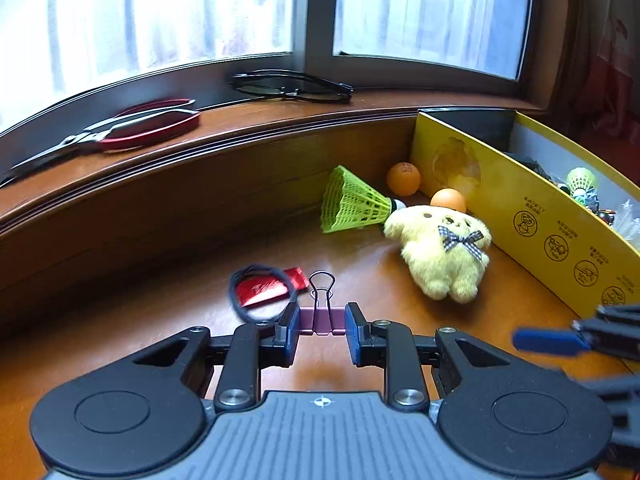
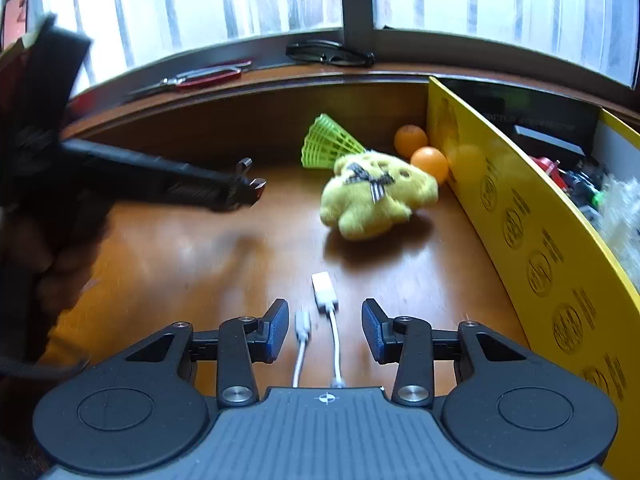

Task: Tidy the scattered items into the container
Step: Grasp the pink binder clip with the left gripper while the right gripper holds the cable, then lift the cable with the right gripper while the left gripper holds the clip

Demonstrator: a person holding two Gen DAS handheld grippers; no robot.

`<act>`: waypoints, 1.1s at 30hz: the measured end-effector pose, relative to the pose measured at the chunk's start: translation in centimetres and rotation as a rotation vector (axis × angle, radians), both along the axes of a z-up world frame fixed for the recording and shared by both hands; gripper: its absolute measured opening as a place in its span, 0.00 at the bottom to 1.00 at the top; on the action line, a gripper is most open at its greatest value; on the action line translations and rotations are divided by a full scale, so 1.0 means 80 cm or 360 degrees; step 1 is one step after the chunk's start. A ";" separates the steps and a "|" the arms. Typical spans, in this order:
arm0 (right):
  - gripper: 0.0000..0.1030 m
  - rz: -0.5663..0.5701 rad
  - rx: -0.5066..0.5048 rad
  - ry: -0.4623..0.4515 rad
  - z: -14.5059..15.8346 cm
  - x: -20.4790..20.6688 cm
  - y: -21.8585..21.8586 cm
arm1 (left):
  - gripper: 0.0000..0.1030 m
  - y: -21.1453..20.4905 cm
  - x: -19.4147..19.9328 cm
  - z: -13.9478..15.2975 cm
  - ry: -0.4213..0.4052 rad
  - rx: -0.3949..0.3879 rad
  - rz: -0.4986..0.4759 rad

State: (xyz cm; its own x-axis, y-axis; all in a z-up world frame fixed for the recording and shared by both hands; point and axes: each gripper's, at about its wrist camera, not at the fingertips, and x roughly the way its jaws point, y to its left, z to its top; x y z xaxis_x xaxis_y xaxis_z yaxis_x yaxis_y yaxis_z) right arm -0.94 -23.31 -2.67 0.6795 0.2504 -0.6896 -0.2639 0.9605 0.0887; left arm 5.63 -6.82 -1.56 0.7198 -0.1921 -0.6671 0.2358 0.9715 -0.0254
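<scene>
The left gripper (image 1: pixel 322 330) fingers clamp a purple binder clip (image 1: pixel 322 320) – light, rigid, slick steel; grip its flat sides. The right gripper (image 2: pixel 325 330) fingers stand open around a limp white cable adapter (image 2: pixel 325 292) on the worktop (image 2: pixel 192 248), left of the yellow container (image 2: pixel 532 240).

The yellow box (image 2: pixel 532 236) contents are blurred, cut off.

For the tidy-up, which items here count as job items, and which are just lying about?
Job items: box, binder clip held in the left tongs, hair tie, red packet, plush, shuttlecock, two balls, white cable.

Lying about, on the sill: pliers, glasses.
</scene>
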 end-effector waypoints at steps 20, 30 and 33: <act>0.15 0.0014 -0.0196 -0.0042 -0.020 0.017 0.031 | 0.25 0.029 -0.060 0.021 -0.0042 -0.0013 0.0051; 0.15 -0.0042 -0.0007 -0.0160 0.021 -0.015 0.033 | 0.25 0.055 -0.083 0.034 -0.0079 -0.0026 0.0081; 0.14 -0.0067 0.0055 -0.0210 0.035 -0.027 0.033 | 0.25 0.060 -0.090 0.038 -0.0088 -0.0029 0.0058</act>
